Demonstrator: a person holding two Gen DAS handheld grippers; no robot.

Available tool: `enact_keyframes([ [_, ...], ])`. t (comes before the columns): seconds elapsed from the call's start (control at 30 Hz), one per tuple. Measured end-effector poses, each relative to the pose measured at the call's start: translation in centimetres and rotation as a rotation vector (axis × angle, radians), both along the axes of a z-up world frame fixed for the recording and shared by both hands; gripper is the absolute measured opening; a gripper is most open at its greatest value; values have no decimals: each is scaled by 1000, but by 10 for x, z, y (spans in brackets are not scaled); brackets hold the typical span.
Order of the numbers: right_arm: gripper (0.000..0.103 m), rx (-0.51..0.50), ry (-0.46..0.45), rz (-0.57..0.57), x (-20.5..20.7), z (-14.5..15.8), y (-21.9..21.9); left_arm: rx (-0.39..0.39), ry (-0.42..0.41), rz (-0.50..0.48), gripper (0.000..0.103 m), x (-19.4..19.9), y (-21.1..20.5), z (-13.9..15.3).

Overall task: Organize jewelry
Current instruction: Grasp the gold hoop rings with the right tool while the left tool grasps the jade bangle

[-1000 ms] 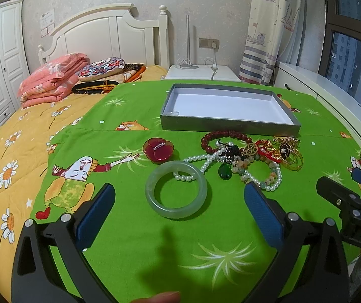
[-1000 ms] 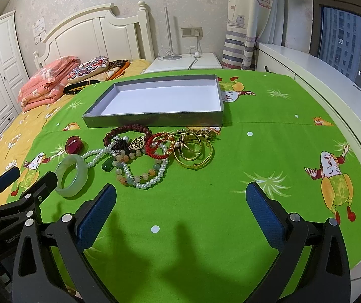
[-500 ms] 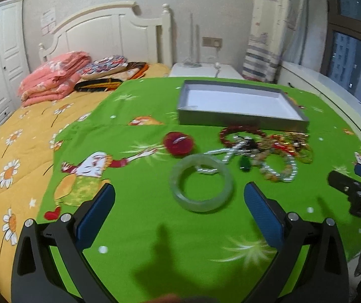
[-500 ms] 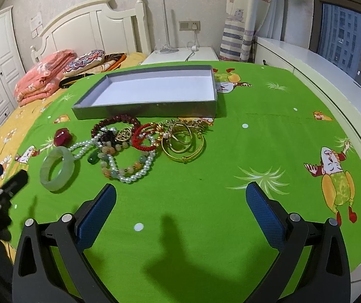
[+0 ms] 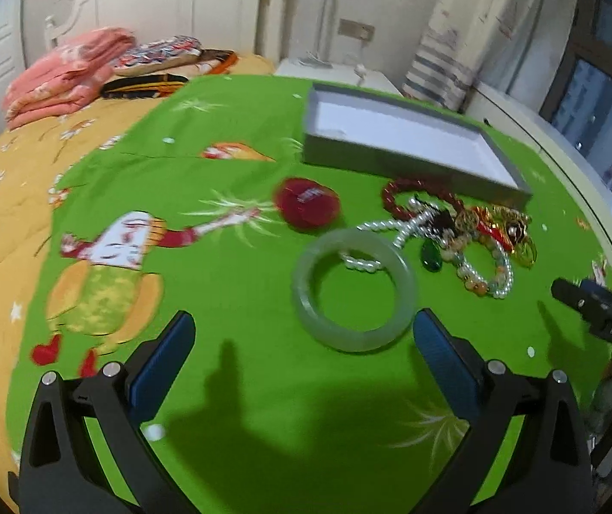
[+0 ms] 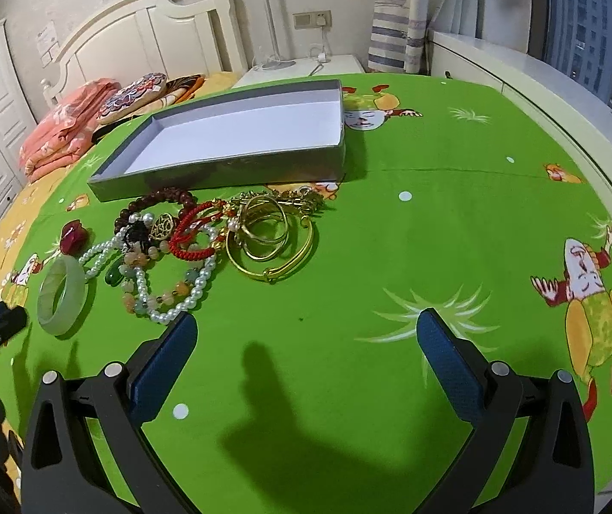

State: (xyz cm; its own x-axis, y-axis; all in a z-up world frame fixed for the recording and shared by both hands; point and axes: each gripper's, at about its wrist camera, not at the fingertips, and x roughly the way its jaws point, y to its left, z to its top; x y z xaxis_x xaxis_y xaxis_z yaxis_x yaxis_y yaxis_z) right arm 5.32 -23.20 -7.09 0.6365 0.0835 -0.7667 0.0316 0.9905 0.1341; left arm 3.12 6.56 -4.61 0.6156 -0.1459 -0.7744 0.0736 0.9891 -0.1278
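A pale green jade bangle [image 5: 353, 291] lies on the green cloth, just ahead of my open left gripper [image 5: 303, 353] and to its right of centre. It also shows in the right wrist view [image 6: 62, 295]. A red gem piece [image 5: 307, 206] lies behind it. A tangle of pearl, bead, red cord and gold pieces [image 5: 462, 231] lies to the right. Gold bangles [image 6: 269, 240] lie at that pile's right end. An empty grey tray [image 6: 237, 137] stands behind the pile. My right gripper [image 6: 306, 353] is open and empty, nearer than the pile.
The green cartoon cloth [image 6: 434, 222] covers a bed with a yellow quilt [image 5: 1, 197] on the left. Folded pink bedding [image 5: 61, 77] and pillows lie by the white headboard. A white sill [image 6: 562, 98] runs along the right.
Both views have shifted: the left gripper has swung left so the bangle now sits right of centre. The right gripper has moved closer to the jewelry pile. Both stay open.
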Motion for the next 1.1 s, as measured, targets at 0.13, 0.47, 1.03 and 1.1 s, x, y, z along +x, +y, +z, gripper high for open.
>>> enact_keyframes([
  [0.13,96,0,7,12,10,-1,-6,-32,57,-36,98,18,-15,-16],
  [0.47,71,57,-7,107,42,8,2,60,65,-13,98,51,-31,-28],
  [1.03,28,-4,-4,238,73,1,27,138,93,-31,99,57,-39,-32],
  [1.1,28,-18,-2,248,73,0,30,138,84,-29,99,56,-39,-32],
])
